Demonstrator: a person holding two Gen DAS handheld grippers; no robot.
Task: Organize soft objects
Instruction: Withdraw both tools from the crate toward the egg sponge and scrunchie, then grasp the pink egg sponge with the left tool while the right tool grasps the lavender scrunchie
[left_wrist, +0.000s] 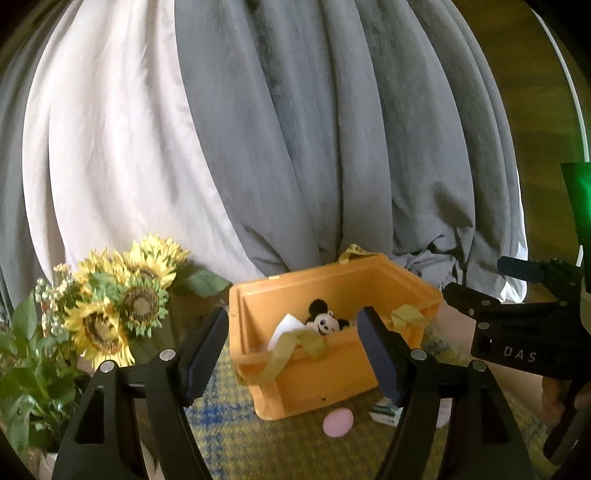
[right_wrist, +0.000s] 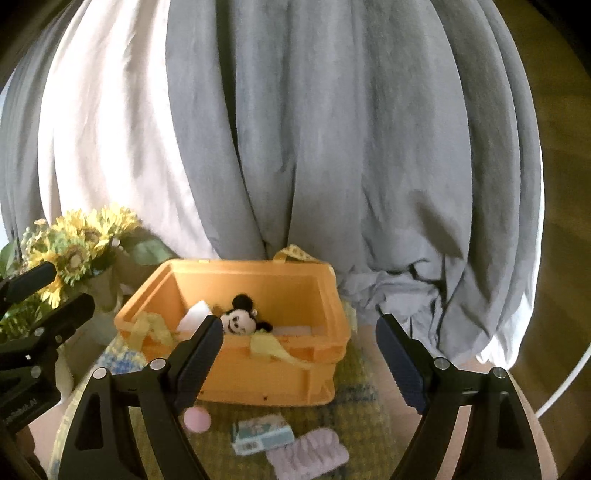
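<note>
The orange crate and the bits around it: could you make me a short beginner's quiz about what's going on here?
1. True or false: the mouse plush toy already lies inside the orange crate.
2. Which lies nearest the right gripper? A) the sunflowers B) the ribbed pink pad C) the grey curtain
3. Fill in: the round pink object lies on the mat in ____ of the crate, outside it.

Key: 1 true. 2 B. 3 front. Both the right gripper and the left gripper are open and hold nothing.
</note>
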